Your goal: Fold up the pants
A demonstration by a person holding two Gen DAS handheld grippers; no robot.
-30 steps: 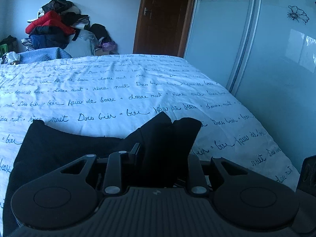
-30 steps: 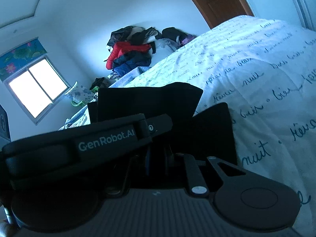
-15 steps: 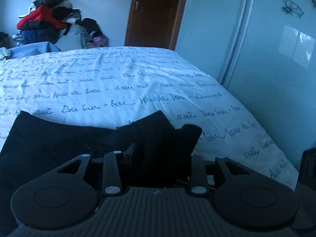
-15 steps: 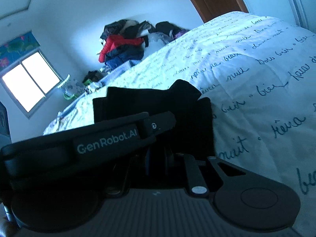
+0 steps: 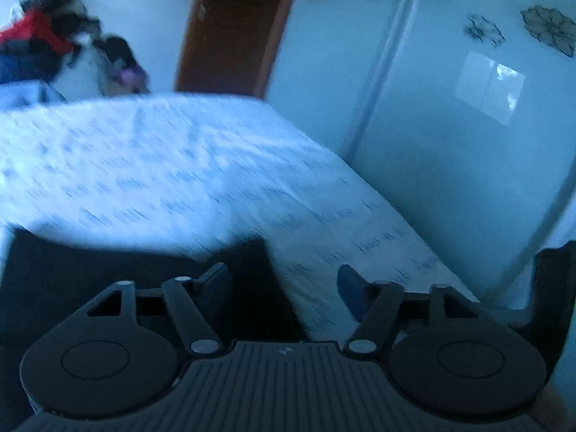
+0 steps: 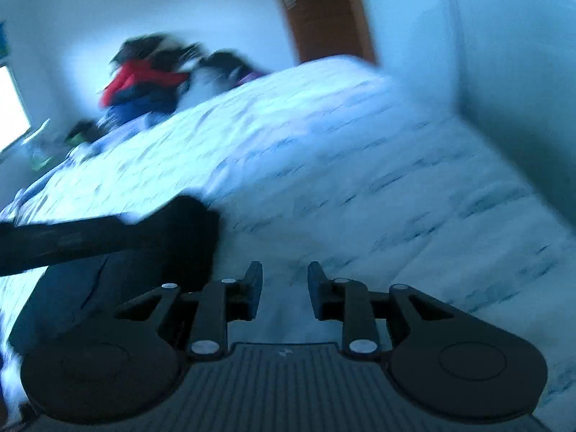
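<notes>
Both grippers are letting go right now. The left gripper [image 5: 284,280] is opening wide with the black pants [image 5: 72,280] lying on the bed [image 5: 180,165] just under its left finger. The right gripper [image 6: 284,280] is opening too, nothing between, pants [image 6: 118,270] off to its left. I'd pull straight back so nothing snags the fold.

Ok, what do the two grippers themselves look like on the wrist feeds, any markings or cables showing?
Both look alike. The left gripper and right gripper are matte black, each with a ribbed central body, two round discs at the sides, and slim linkage bars with silver pivot pins leading to flat black jaws. A small pale emblem sits on each ribbed body. No cables or sleeves show, and blur hides any lettering.
</notes>
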